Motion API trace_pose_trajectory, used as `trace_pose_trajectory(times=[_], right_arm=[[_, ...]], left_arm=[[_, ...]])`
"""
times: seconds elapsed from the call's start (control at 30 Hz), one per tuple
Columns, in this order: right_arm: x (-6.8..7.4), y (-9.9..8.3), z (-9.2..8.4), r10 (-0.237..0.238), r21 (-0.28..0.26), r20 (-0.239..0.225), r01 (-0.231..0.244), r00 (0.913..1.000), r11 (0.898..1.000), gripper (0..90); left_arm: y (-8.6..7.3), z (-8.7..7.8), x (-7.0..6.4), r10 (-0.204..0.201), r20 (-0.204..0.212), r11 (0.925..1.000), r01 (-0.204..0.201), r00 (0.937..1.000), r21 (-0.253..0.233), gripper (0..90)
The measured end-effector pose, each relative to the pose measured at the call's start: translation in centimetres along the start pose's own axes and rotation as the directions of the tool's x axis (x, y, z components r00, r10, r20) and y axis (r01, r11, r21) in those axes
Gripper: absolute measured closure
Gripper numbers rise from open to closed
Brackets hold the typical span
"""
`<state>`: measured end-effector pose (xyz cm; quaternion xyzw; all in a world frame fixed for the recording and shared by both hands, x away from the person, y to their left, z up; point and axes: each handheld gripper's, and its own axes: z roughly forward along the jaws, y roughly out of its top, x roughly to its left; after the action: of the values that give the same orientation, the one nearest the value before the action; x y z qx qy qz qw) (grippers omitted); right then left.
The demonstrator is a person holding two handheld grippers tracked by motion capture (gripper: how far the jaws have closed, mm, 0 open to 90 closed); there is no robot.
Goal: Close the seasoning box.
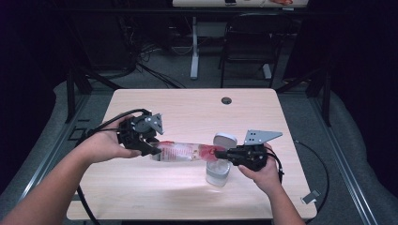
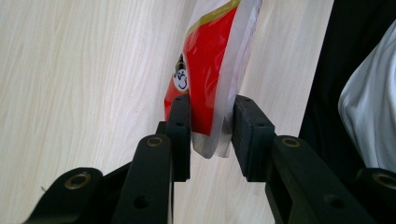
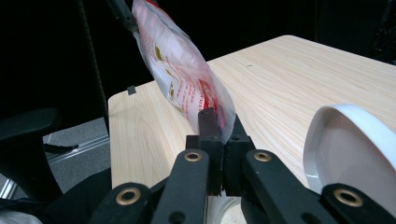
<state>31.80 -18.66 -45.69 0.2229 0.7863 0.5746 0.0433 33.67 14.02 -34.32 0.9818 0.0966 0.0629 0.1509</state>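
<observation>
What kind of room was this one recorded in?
Probably an office or lab set up for recording: a light wood desk with a cable hole, a black folding chair behind it, and cables on a grey carpeted floor.

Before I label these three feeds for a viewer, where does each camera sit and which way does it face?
High view: above the person's side, looking forward and down at the table; forearms, left gripper, right gripper.
Left gripper view: on that gripper, looking down past its jaws clamping the red-and-white snack bag.
Right gripper view: looking along shut jaws across the table, white lid beside.
All share the bag, stretched between both grippers above the clear container.
</observation>
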Motion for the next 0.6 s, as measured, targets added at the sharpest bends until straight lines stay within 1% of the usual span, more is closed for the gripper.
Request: trace_pose_trajectory(times=[0.3,0.47,0.5,0.6], right_arm=[[-0.1,-0.2,-0.1,0.008,-0.005,0.000,-0.008,1.0000,1.000,89.5],[-0.3,-0.3,-0.3,0.007,-0.002,0.004,-0.007,1.0000,1.000,89.5],[-0.3,-0.3,-0.3,0.007,-0.001,0.007,-0.007,1.0000,1.000,89.5],[-0.3,-0.3,-0.4,0.009,0.002,0.008,-0.009,0.9999,1.000,89.5]], left_arm=[[0.5,-0.3,-0.1,0.011,-0.003,0.9999,-0.011,0.9999,0.008,70.1],[0.9,-0.5,0.1,0.019,-0.009,0.9998,-0.019,0.9998,0.007,70.2],[1.0,-0.5,0.0,0.015,-0.011,0.9999,-0.015,0.9998,0.002,70.2],[1.2,-0.6,0.1,0.023,-0.008,0.9997,-0.023,0.9997,0.010,70.3]])
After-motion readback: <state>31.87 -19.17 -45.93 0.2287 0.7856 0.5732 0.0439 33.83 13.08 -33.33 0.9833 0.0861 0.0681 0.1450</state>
